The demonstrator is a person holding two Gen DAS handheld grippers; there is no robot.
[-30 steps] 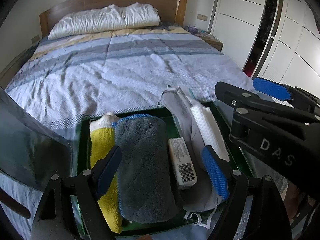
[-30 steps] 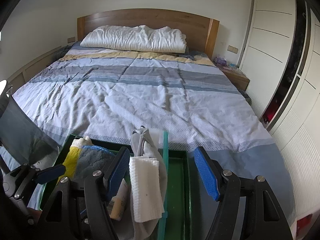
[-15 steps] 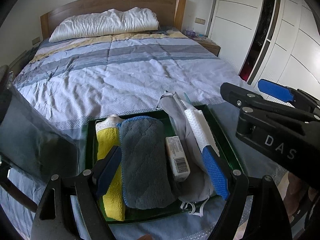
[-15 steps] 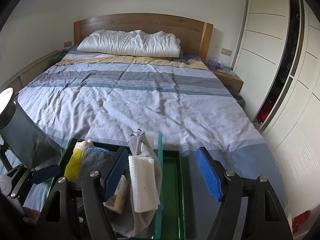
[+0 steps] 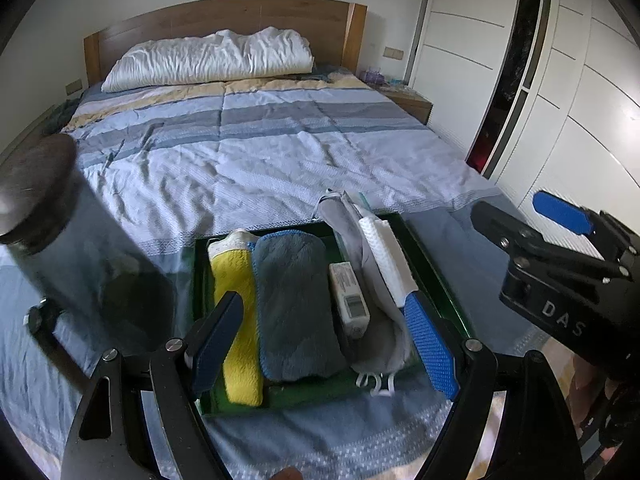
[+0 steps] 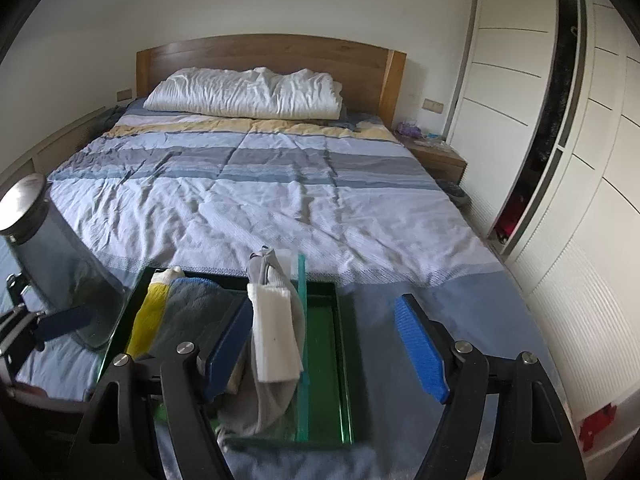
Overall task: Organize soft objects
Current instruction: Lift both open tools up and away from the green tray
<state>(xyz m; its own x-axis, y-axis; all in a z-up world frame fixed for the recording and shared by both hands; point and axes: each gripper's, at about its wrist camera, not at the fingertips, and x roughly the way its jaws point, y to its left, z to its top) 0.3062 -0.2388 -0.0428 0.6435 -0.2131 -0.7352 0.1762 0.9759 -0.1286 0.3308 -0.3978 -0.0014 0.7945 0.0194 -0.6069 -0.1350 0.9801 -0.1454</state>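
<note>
Left gripper [image 5: 324, 348] wide open, empty, lower centre above green plastic tray [image 5: 430, 258] holding grey microfibre cloth [image 5: 296, 304]. Right gripper [image 6: 324, 348] wide open, empty, lower centre.

My left gripper [image 5: 325, 343] and right gripper [image 6: 326, 350] are black frames with silver screws and blue textured pads [image 5: 431, 343]; the right one's side reads "DAS".

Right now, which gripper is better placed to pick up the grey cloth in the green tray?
Left. The left gripper is open with the grey cloth lying between its fingers. The right gripper, also open, faces the tray's bare right side.
</note>
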